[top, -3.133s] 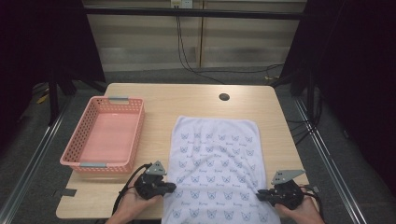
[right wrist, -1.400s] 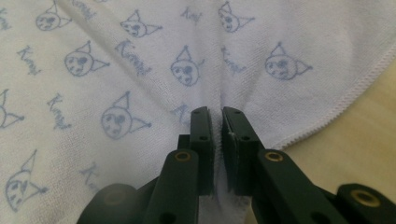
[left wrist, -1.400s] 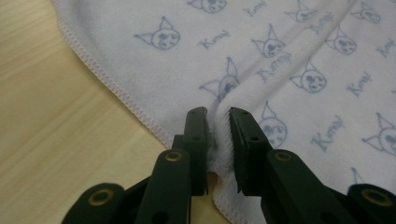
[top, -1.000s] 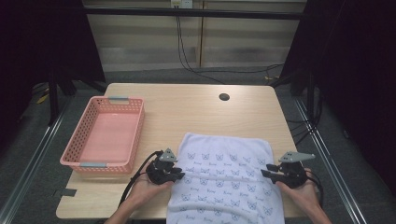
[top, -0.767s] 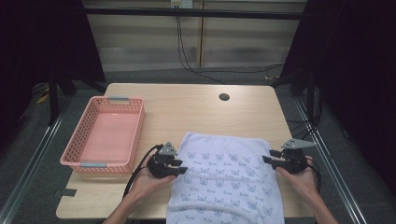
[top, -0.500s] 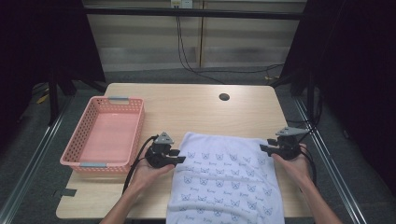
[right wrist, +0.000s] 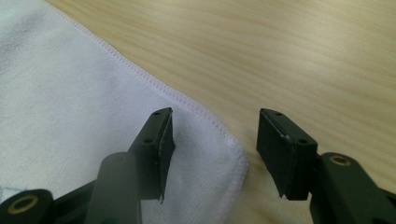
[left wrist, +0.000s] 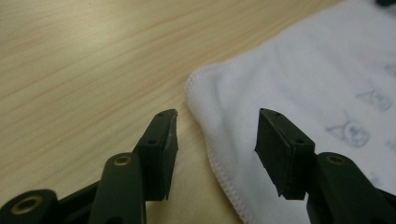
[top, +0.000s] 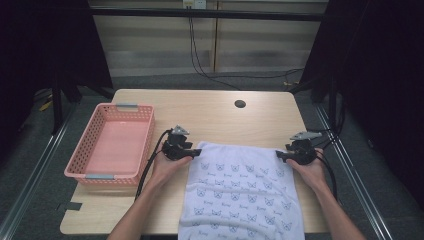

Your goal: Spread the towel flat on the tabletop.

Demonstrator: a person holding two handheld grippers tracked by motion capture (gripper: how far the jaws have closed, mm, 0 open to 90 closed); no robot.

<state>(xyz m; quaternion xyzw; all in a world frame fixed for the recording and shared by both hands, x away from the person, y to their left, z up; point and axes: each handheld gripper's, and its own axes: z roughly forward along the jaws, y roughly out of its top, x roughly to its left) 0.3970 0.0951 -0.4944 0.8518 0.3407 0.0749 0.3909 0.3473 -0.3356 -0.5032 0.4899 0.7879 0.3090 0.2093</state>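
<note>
Fold step closing out: towel [top: 240, 187] lies doubled on the table's [top: 215, 112] near half, right of the basket [top: 112, 145]. Left gripper [top: 192, 151] and right gripper [top: 281, 156] sit at its far corners, jaws just opening, apart, pinching nothing. Next, probably: back off, regrip for a second fold.

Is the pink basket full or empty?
Empty. The pink basket shows only its bare pink bottom in the high view; the white towel lies beside it on the table.
</note>
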